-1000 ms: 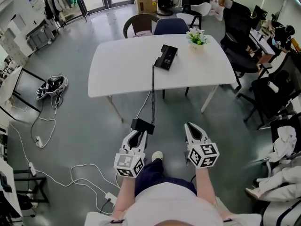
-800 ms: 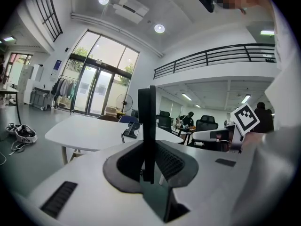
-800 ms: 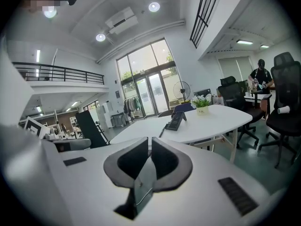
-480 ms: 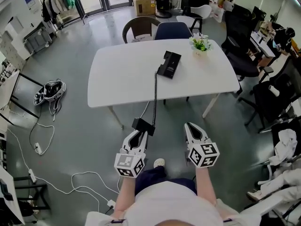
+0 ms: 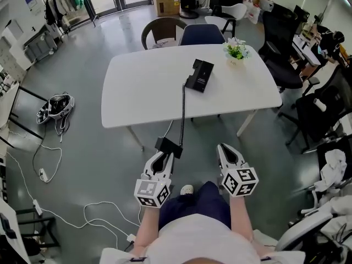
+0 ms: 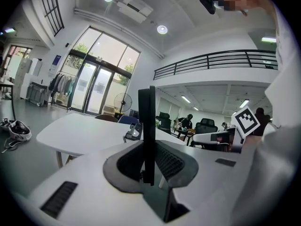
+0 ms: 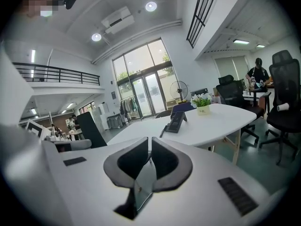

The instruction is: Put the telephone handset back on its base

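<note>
1. Head view: the left gripper [image 5: 165, 156] carries the handset [image 5: 168, 146] clamped in its jaws, well short of the table [image 5: 137, 87]. The cord [image 5: 182, 109] runs over the near edge to the base [image 5: 199, 75], which sits toward the far edge. The right gripper [image 5: 226, 149] hangs beside it, probably spare.
2. Left gripper view: the handset shows edge-on as a dark slab, so its ends are hard to read.
3. Right gripper view: the jaws are together on nothing. The base's cradle is too small to make out.

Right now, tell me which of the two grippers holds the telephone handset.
The left gripper: its jaws clamp the black handset, with the cord running to the base. The right gripper is shut and empty.
</note>
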Tool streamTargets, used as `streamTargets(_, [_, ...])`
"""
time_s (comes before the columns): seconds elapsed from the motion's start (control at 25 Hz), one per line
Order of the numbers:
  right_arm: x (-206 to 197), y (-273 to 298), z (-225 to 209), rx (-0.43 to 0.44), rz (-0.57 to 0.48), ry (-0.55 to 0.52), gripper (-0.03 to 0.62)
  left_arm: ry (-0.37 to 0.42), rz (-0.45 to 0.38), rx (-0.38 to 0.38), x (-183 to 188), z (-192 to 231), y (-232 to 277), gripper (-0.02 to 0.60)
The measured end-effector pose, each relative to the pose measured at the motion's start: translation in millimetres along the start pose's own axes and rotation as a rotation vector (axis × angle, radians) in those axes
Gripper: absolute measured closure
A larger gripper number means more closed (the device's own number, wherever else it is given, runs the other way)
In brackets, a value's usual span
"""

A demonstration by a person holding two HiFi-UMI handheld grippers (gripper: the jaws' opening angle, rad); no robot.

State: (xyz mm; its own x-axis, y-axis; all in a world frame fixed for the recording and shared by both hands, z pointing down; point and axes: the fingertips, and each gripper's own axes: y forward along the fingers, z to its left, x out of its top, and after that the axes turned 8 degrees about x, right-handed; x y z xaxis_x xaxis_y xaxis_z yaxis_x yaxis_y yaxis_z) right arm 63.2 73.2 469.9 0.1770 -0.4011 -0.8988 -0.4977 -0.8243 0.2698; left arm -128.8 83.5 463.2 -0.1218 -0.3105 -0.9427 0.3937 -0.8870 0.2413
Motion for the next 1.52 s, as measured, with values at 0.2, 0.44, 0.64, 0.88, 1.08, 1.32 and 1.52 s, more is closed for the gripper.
streamTargets(0.2, [-10.1,2.1,-0.1,0.007,0.023,0.025,0.548,-0.014,0.027,-0.001,-11.2,-0.3,-2.0,0.502])
streamTargets(0.44, [-6.8,17.3,-3.2,0.034,0.032,0.024,0.548,-0.014,0.026,0.017,-10.3,5.0,7.4,0.502])
streamTargets(0.64, [1.8,39.8,-11.3,0.058,0.029,0.033,0.548,-0.017,0.023,0.039,-6.0,12.0,17.4,0.502])
streamTargets(0.88, [17.7,71.2,-17.0,0.099,0.026,0.024,0.548,-0.034,-0.006,0.059,9.1,23.8,40.7,0.502])
streamTargets(1.08, [35.1,93.6,-33.9,0.101,0.018,0.016,0.548,-0.030,-0.016,0.054,21.4,28.6,70.5,0.502])
streamTargets(1.32, [52.0,121.5,-61.1,0.088,0.025,0.023,0.548,-0.028,0.001,0.034,29.7,30.4,117.0,0.503])
streamTargets(1.52, [66.0,144.1,-84.5,0.080,0.031,0.034,0.548,-0.029,0.013,0.034,38.4,33.8,150.7,0.503])
